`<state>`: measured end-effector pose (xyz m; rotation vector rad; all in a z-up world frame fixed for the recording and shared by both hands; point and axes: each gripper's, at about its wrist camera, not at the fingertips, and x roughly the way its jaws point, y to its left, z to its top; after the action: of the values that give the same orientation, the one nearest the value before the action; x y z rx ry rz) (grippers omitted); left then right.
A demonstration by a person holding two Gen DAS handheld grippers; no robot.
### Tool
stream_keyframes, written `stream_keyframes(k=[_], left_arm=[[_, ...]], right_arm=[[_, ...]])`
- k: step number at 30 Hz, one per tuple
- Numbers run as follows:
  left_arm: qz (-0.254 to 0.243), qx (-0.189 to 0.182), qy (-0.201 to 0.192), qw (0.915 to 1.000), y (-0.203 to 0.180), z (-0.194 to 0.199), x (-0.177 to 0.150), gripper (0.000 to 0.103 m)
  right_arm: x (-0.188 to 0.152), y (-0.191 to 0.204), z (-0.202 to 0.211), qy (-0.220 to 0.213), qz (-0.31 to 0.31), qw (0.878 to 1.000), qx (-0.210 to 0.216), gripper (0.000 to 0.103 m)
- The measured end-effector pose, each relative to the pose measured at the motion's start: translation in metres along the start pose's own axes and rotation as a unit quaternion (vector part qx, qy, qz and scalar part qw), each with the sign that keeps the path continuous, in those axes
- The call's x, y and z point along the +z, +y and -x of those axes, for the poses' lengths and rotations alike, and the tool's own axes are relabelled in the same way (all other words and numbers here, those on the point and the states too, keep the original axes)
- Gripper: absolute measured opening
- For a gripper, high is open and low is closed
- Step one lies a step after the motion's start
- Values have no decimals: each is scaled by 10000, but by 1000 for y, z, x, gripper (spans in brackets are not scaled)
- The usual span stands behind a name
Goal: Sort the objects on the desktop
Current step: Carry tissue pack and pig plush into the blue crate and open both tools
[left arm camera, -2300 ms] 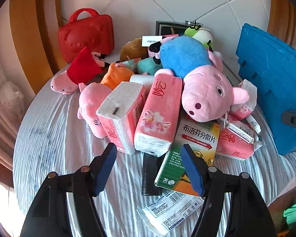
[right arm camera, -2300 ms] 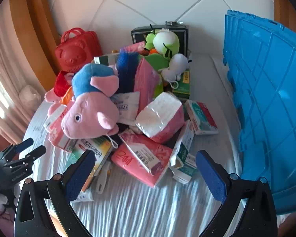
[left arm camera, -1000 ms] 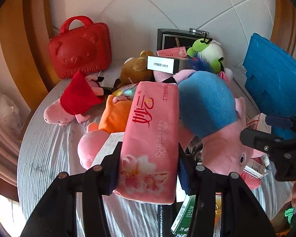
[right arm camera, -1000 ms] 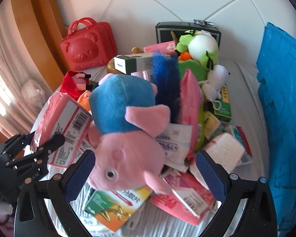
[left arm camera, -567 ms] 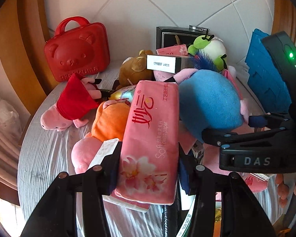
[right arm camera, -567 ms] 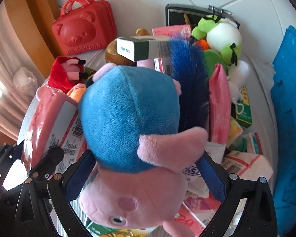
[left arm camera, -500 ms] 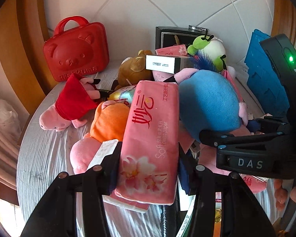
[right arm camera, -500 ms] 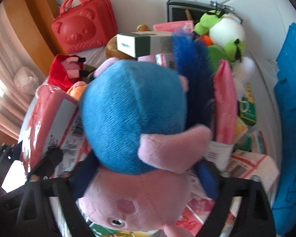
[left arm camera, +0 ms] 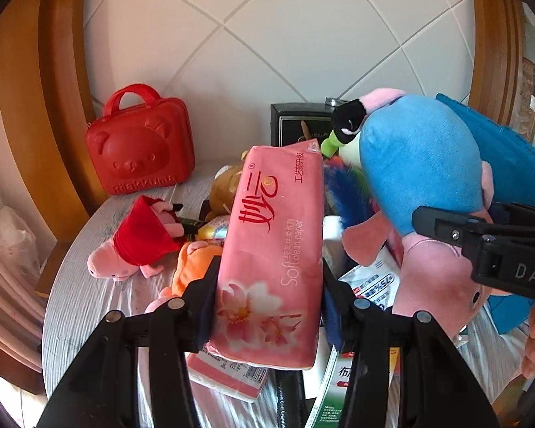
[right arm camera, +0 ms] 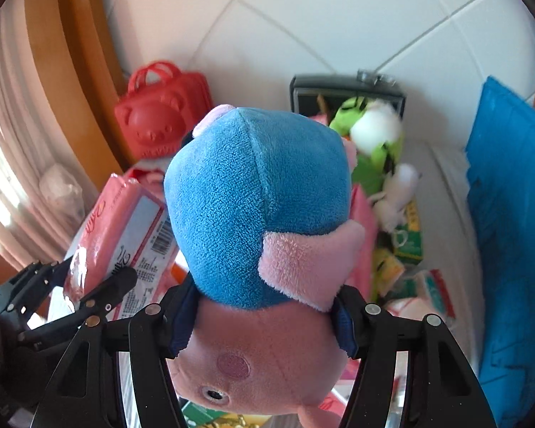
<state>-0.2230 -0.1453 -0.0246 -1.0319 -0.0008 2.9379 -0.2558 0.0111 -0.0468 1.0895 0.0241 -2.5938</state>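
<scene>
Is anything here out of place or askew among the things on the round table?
Yes. The small pig plush in a red dress lies tipped over apart from the pile, and a pink tissue pack lies at the table's near edge.

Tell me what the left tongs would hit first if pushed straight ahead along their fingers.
The left tongs, clamped on the pink tissue pack, point toward the pile: probably the brown teddy or the black box behind it comes first. Depth is unclear.

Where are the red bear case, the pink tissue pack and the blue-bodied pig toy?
red bear case (left arm camera: 139, 142), left wrist view, embossed face.
pink tissue pack (left arm camera: 271, 249), left wrist view, printed front.
blue-bodied pig toy (right arm camera: 256, 196), right wrist view, blue body.
</scene>
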Motion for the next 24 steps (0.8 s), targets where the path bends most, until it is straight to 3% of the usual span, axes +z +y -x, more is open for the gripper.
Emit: stream_keyframes(k=[6,12,19,24], left_arm=[[-55,-238,-495,9985,-30,29,28,48],[-211,-464,-848,9951,-88,48,54,48],[-475,-776,-1255,9879,-188,73,88,48],[-543,-1181,-1446,9809,-280,87,120,48]], right_arm=[[12,-18,75,-838,-31,9958,-364,63],[20,-57,147,-1532,-5,9852,-770,63],[24,-149,229,-2192,-171,9666,-1317,63],[27,-231,269,-2385,-261,9545,-1772,64]])
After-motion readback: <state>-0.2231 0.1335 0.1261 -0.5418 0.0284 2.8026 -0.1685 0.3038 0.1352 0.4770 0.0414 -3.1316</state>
